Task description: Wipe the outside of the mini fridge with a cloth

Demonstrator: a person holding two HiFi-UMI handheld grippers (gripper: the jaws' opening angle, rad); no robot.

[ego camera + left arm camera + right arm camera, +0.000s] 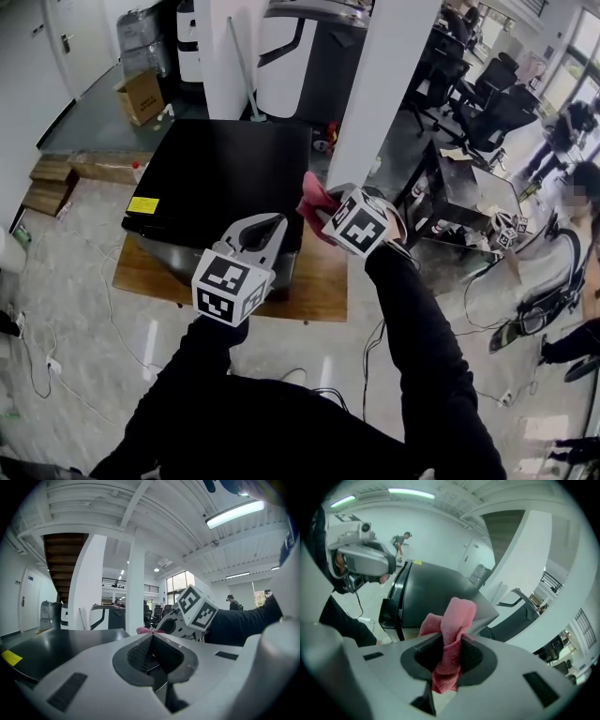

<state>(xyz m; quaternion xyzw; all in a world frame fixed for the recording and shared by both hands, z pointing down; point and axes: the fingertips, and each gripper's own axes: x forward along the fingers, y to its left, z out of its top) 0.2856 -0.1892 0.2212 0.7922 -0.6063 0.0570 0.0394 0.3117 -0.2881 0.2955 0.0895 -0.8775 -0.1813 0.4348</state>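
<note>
The black mini fridge [225, 169] stands on a low wooden platform [319, 283]. My right gripper [323, 210] hovers over the fridge's near right corner, shut on a bunched pink cloth [313, 194]. In the right gripper view the cloth [454, 620] sticks up between the jaws of that gripper [452, 641], with the fridge's dark top [426, 592] beyond it. My left gripper [275, 225] is held above the fridge's front edge, just left of the right one. It [151, 638] is shut, with nothing held. The cloth's pink edge [144, 630] peeks over it.
A white pillar [389, 84] rises right behind the fridge's right side. Desks [469, 183] and office chairs [492, 103] fill the right, with people [562, 131] beyond. A cardboard box [141, 96] sits far left, cables [112, 309] trail on the floor, and a yellow sticker [142, 204] marks the fridge top.
</note>
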